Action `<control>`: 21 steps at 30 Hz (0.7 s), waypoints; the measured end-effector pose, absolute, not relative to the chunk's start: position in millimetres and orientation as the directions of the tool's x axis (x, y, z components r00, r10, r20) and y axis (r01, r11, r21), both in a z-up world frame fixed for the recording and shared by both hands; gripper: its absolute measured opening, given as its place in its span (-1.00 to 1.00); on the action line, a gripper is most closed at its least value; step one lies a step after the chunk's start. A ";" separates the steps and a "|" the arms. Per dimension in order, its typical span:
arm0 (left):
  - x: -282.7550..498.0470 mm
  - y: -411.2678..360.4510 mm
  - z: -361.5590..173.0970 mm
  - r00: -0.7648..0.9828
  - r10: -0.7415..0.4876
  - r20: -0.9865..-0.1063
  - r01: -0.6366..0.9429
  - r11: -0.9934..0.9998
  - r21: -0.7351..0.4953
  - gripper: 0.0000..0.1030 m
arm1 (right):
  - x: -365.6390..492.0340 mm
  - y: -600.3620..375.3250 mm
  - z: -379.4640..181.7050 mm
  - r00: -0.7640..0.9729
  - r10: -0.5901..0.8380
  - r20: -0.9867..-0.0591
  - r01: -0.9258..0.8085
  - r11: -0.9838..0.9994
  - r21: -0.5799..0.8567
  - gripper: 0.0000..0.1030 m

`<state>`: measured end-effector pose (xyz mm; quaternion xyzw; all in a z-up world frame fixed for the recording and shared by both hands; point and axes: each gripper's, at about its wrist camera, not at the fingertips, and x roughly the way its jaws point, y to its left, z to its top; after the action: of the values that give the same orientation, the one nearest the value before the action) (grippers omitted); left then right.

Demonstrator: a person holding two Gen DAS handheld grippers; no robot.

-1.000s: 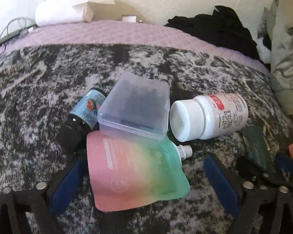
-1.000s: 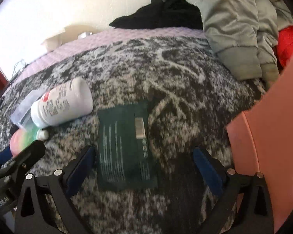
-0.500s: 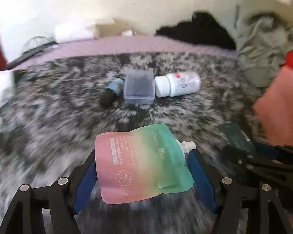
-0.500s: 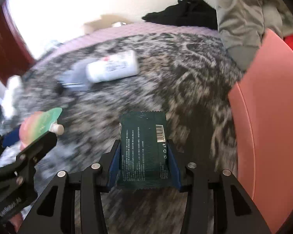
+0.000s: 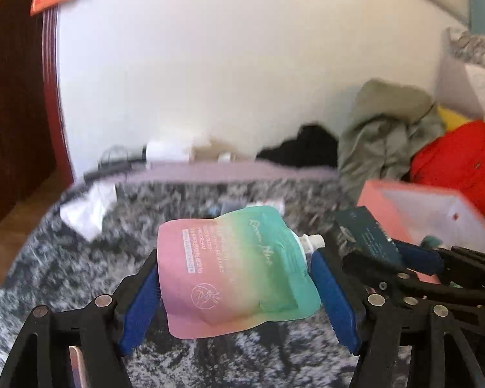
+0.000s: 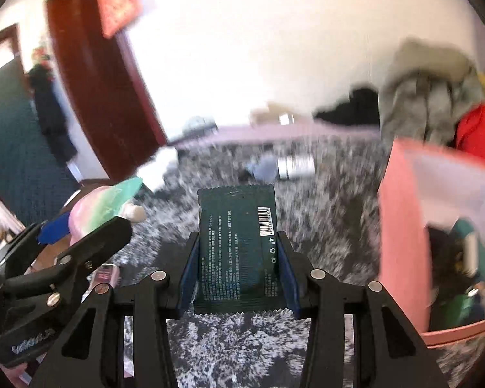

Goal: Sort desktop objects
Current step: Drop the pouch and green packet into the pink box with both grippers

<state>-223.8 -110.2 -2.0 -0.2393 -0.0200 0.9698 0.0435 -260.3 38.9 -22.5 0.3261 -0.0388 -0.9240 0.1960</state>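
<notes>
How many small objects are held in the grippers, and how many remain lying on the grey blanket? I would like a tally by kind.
Pink-to-green gradient spout pouch, held: 1
Dark green foil sachet, held: 1
White pill bottle, lying: 1
Translucent plastic case, lying: 1
Dark small bottle, lying, blurred: 1
Total: 5

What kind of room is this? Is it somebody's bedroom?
Probably a bedroom. A fuzzy grey and white blanket covers what looks like a bed, clothes lie in a heap by the white wall, and a dark wooden door stands open.

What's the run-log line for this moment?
left gripper: shut on gradient spout pouch | right gripper: shut on dark green sachet | pink box: nearby
</notes>
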 end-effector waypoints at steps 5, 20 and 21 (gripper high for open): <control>-197.2 -88.2 36.4 -0.920 0.165 -0.355 -0.141 -0.986 -0.091 0.47 | -209.2 69.2 21.7 -0.800 -0.364 -0.477 0.337 -0.930 0.144 -0.08; -219.4 70.2 67.3 -0.837 0.483 -0.256 -0.470 -0.875 -0.114 0.48 | -145.0 234.9 79.4 -0.967 0.069 -0.245 -0.099 -0.989 0.110 -0.07; -227.7 81.7 64.5 -0.824 0.506 -0.256 -0.493 -0.862 -0.116 0.48 | -152.0 247.9 74.1 -0.960 0.085 -0.266 -0.122 -0.984 0.126 -0.07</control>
<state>-227.7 81.7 64.5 -0.1404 -0.0224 0.9547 0.2615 -152.0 247.9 74.1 0.1312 -0.0709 -0.9874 -0.0523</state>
